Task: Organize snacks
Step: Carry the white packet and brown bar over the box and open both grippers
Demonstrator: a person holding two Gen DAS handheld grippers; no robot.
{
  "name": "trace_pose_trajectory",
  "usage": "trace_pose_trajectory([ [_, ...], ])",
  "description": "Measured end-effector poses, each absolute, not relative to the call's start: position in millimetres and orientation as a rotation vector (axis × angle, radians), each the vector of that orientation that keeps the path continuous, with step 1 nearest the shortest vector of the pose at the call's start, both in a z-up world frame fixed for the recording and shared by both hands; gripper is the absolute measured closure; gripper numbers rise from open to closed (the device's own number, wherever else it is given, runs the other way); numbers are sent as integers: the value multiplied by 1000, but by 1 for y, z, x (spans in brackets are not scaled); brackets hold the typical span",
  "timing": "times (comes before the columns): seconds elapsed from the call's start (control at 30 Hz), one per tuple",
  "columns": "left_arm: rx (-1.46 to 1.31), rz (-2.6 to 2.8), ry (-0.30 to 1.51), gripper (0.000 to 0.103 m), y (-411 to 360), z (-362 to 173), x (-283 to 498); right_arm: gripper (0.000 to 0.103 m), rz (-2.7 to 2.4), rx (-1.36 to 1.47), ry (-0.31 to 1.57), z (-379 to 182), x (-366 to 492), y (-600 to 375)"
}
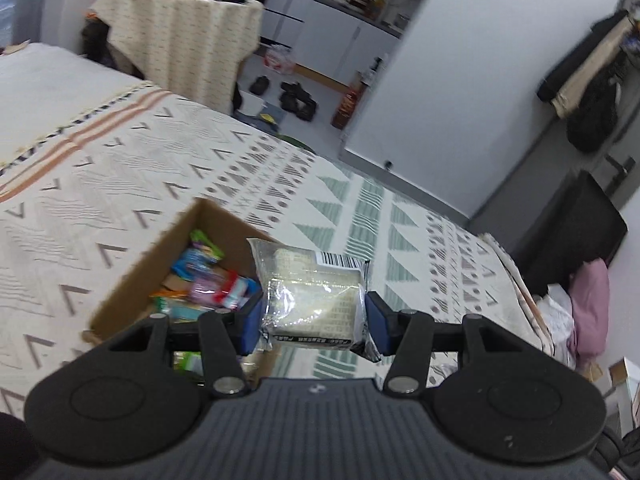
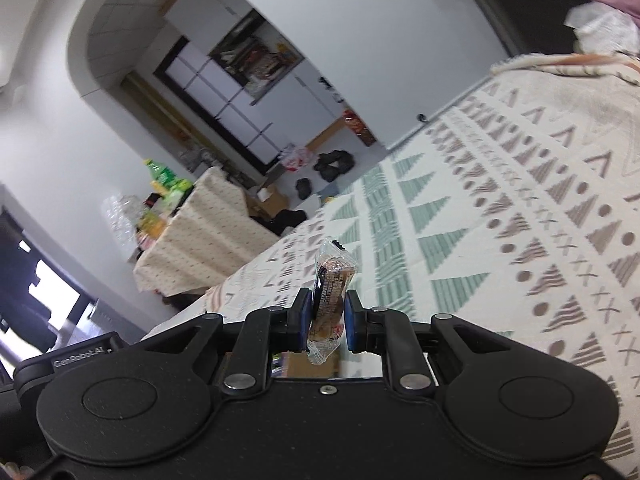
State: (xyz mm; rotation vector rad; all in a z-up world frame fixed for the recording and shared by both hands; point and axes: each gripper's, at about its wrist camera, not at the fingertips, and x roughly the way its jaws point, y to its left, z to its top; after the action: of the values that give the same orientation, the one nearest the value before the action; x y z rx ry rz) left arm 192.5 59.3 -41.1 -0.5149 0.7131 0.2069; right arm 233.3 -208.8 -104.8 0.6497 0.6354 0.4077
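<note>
My left gripper is shut on a silver-and-cream snack packet with a barcode, held in the air above the patterned bedspread. Just left of it and below stands an open cardboard box holding several colourful snack packs. In the right wrist view, my right gripper is shut on a small brown-and-orange wrapped snack bar, which stands upright between the blue pads, lifted above the bed.
The bed with its cream, brown and green patterned cover fills the foreground. A cloth-covered table with bottles stands beyond it. Dark items lie on the floor near white cabinets. Pink fabric lies at the bed's right end.
</note>
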Motion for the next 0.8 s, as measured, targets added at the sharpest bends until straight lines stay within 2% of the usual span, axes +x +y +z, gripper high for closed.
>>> trace_pose_trajectory([
  [0.33, -611, 304, 713, 51, 117, -45, 174, 85, 500, 591, 648, -89, 223, -157],
  [0.8, -738, 350, 801, 49, 155, -87, 175, 85, 557, 501, 731, -100, 224, -88],
])
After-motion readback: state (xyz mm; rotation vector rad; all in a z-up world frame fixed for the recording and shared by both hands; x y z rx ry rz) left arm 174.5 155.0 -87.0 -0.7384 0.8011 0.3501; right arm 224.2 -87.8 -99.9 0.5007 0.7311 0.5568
